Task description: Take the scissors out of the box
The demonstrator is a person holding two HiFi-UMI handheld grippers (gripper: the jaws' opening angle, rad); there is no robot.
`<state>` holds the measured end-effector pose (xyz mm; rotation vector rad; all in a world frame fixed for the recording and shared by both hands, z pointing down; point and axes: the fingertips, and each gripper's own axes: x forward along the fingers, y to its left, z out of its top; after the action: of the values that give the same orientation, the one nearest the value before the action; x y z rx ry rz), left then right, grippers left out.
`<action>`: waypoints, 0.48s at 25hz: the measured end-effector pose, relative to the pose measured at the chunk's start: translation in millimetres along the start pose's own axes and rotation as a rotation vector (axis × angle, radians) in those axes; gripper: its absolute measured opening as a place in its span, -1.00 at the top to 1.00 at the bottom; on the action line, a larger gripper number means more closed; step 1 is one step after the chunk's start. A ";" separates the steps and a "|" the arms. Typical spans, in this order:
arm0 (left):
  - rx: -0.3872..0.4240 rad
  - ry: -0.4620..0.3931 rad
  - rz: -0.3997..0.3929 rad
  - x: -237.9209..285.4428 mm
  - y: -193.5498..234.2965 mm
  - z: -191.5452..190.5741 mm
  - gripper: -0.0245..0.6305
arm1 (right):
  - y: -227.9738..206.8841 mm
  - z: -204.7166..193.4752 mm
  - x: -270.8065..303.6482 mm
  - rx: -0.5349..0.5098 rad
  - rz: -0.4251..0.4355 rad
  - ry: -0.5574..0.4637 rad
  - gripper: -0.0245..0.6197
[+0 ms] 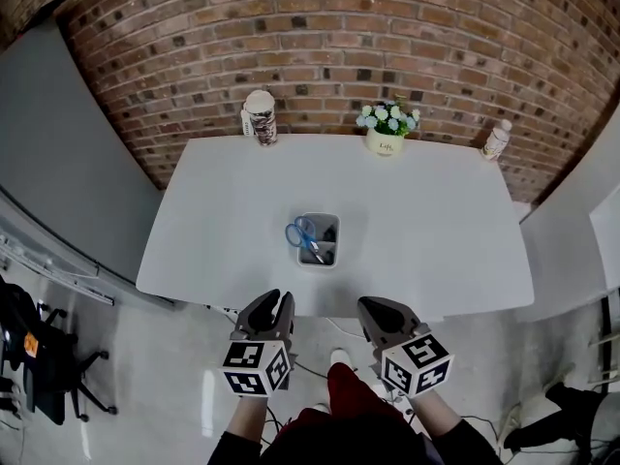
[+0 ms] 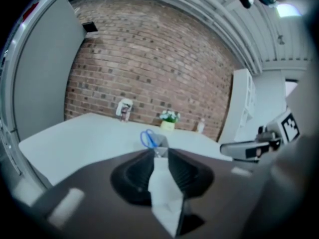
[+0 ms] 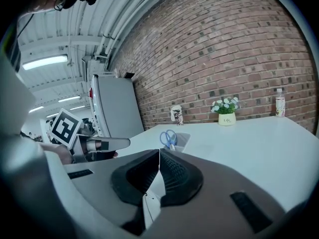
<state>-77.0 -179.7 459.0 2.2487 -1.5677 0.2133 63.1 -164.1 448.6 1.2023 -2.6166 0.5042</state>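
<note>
Grey grippers [image 1: 276, 300] [image 1: 376, 308], checkered marker cubes [image 1: 257, 368] [image 1: 417, 361], black sleeves [image 1: 231, 448]

Ahead of the left tool [image 1: 277, 301]: smooth matt white desk [image 1: 436, 245], scissors [image 1: 302, 233] with glossy blue plastic handles, rough brick wall [image 1: 329, 27].

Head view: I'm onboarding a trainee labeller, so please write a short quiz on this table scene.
1. True or false: the scissors lie flat on the table.
2. What stands at the table's far right corner? A) lamp B) bottle C) book
3. Fill in: the scissors' handles are ___ in colour.
Key: 1 false, they stand in the box; 2 B; 3 blue.
</note>
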 end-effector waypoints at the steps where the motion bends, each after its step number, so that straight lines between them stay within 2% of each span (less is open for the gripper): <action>1: -0.005 0.004 0.004 5.0 1.8 0.7 0.67 | -3.5 1.7 3.9 0.000 0.004 0.003 0.90; 12: -0.044 0.050 0.047 56.5 21.7 9.3 0.59 | -36.9 18.6 46.5 0.000 0.051 0.035 0.90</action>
<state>-77.6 -238.8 474.6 2.1583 -1.5849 0.2434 60.5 -225.9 455.0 1.1190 -2.6231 0.5298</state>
